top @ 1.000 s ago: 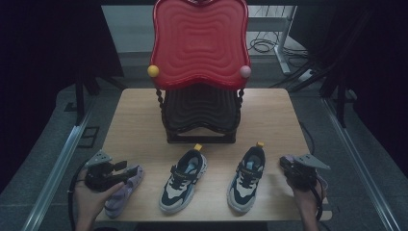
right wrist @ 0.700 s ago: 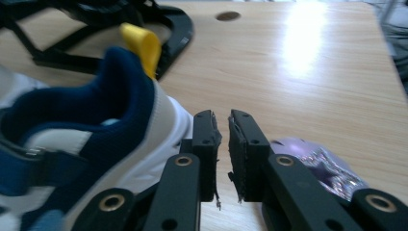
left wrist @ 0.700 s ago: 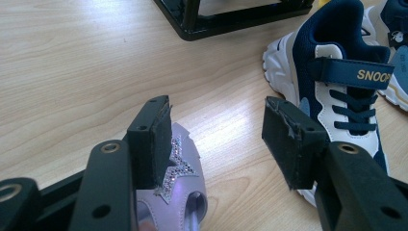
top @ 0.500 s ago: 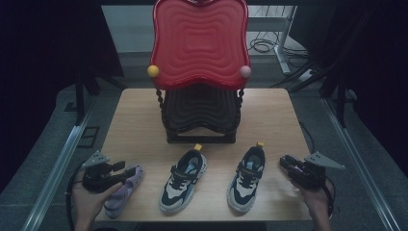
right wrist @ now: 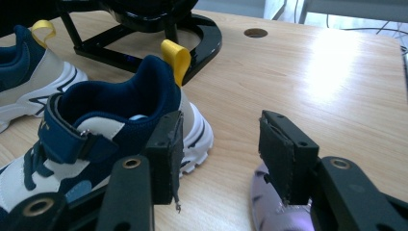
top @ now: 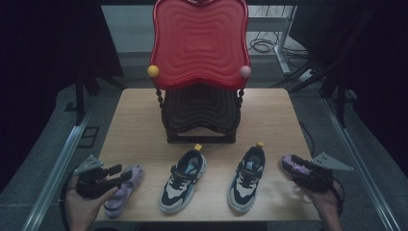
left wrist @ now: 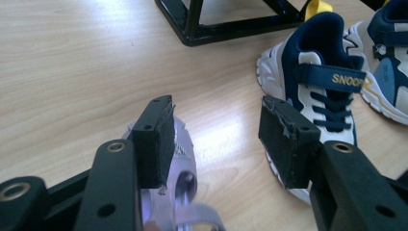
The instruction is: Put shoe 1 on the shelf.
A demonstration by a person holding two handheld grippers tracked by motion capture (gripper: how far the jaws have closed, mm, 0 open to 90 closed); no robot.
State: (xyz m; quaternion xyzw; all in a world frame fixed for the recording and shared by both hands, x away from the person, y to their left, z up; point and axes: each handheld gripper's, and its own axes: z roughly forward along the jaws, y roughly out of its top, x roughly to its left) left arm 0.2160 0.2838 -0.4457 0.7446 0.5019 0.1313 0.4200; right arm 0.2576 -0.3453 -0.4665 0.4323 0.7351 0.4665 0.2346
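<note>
Now both the left gripper (top: 115, 169) and right gripper (top: 294, 162), just opening, hover released above lilac clogs (top: 123, 190).

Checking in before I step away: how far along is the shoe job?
Done: sneakers stand paired before the rack. In hand: the right gripper's fingers have just been opening above the right purple clog; the left gripper hovers open over the left purple clog. Left: both clogs lie apart at the row's ends.

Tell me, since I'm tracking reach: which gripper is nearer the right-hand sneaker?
Right. The right gripper hovers just beside the right-hand sneaker; the left gripper is across the table.
</note>
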